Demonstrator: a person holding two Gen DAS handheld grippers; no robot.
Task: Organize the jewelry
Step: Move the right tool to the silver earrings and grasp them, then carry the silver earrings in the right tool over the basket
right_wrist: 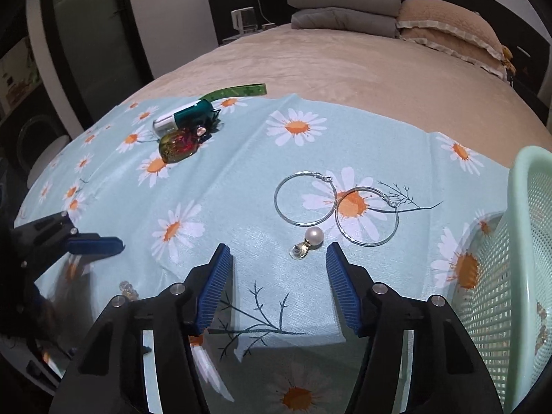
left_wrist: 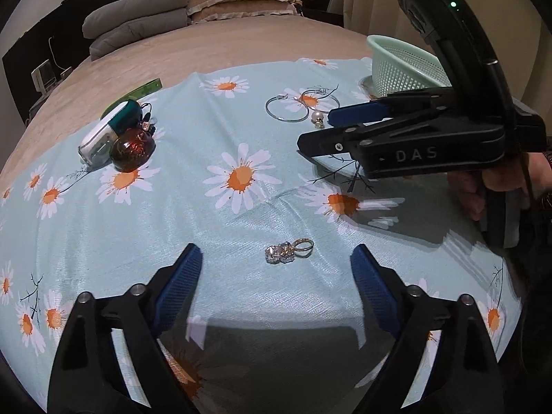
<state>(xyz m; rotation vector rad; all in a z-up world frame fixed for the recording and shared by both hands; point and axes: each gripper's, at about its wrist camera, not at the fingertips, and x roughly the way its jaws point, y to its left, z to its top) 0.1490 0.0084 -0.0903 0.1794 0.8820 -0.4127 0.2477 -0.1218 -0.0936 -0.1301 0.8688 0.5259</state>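
Left gripper [left_wrist: 276, 265]: jaws spread, nothing pinched; blue pads [left_wrist: 183, 276] flank the crystal earring without touching it.
Crystal earring [left_wrist: 288, 252]: sparkly cluster with a gold loop, lying on the daisy cloth [left_wrist: 207, 227] toward its near edge.
Right gripper [right_wrist: 279, 262]: jaws apart, holding nothing; the pearl earring sits just ahead, between the fingertips.
Pearl earring [right_wrist: 308, 241]: flat on the cloth, just beside the two hoop earrings [right_wrist: 336, 208].
Mesh basket [right_wrist: 507, 276]: pale green, at the cloth's right edge.
Amber bauble [left_wrist: 132, 151]: near the far left corner, touching a teal-and-white case [left_wrist: 110, 131].
Hand [left_wrist: 496, 183]: grips the right tool's handle.
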